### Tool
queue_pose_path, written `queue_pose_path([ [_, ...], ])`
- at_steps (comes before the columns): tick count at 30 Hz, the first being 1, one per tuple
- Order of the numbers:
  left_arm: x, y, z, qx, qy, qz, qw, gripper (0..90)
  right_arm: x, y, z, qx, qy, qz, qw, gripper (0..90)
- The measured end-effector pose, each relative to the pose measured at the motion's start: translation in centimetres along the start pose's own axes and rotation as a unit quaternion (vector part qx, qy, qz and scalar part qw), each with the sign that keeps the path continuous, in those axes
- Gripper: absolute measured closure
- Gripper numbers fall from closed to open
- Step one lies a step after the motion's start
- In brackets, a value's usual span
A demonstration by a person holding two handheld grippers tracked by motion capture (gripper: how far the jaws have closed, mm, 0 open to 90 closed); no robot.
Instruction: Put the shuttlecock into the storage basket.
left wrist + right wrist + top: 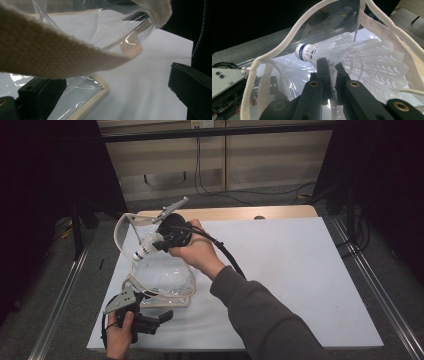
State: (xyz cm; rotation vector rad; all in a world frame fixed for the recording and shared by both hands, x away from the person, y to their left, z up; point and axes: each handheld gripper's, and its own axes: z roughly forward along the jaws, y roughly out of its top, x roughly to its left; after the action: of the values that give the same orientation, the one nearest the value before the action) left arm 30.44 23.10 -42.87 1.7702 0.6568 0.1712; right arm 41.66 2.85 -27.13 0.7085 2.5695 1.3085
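Left claw (162,316) low at the near edge, jaws spread around the bag (165,277) strap, while right claw (159,243) pinches the shuttlecock (145,246), cork aimed down at the bag's mouth.

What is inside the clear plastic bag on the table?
The clear bag looks empty; reflections hide its bottom. The shuttlecock, gripped by the right gripper, is at its opening.

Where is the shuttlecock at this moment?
In the high view the shuttlecock is clamped in the right gripper, above the clear bag at the table's left side, cork pointing toward the bag's open mouth.
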Motion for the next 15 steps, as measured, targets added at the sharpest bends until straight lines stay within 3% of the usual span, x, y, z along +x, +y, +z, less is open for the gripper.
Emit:
queue_pose_path([
  [15,0.0,0.0,-0.1,0.000,-0.001,0.002,1.0000,1.5,0.4,-0.3,1.5,0.002,-0.003,0.007,1.0000,87.7],
])
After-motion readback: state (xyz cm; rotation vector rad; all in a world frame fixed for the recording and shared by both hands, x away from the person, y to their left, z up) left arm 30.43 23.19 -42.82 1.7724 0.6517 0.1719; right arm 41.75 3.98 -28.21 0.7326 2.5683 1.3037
